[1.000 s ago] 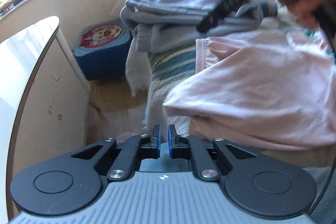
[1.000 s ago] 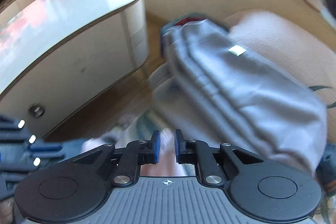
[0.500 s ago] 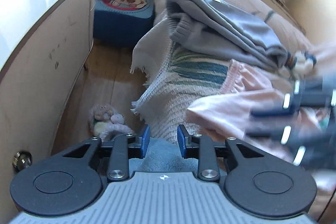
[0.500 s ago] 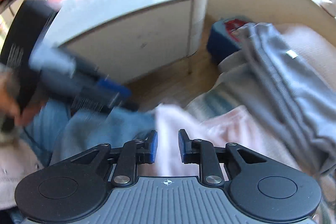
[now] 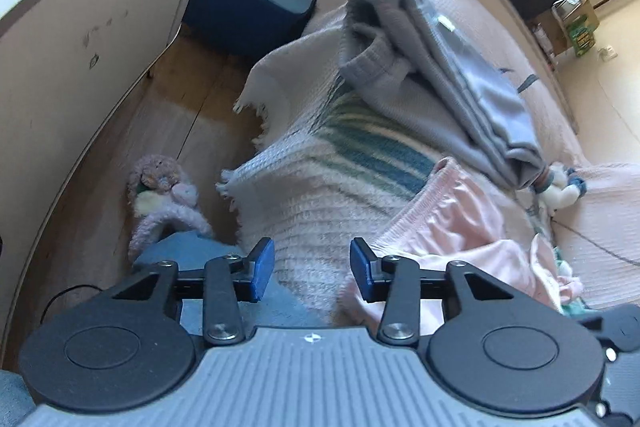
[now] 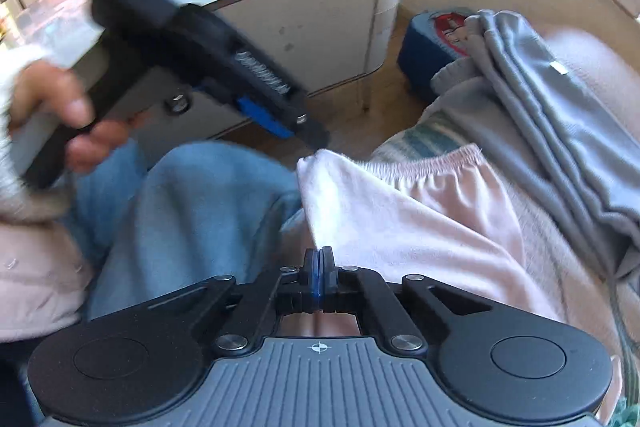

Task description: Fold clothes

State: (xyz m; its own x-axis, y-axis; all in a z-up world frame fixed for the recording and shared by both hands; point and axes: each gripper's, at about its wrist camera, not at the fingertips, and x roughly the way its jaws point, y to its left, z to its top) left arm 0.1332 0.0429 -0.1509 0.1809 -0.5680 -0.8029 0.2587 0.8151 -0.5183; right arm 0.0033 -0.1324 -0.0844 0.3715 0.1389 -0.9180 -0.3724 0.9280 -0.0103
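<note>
At six o'clock, the right gripper (image 6: 319, 273) has its fingers pressed together over pale pink elastic-waisted shorts (image 6: 420, 215); the left gripper (image 5: 312, 267), fingers spread and just opening, hovers over them.

Left gripper (image 5: 312, 265): matte black linkage arms on a ribbed grey body; blue rectangular pads on both fingers; silver screw heads at the pivots; two round black discs at the body's outer corners; small white crosshair mark on the grey top edge.
Right gripper (image 6: 319, 267): same build, black arms, ribbed grey body, blue pad faces, silver screws, crosshair mark.
Left gripper side view: long black housing with white lettering, too blurred to read; grey handle.
Cable: thin black loop at the left gripper's lower left corner.
Person's left hand (image 6: 60, 115): white knit sleeve cuff.
Legs (image 6: 192, 211): light blue trousers.
</note>
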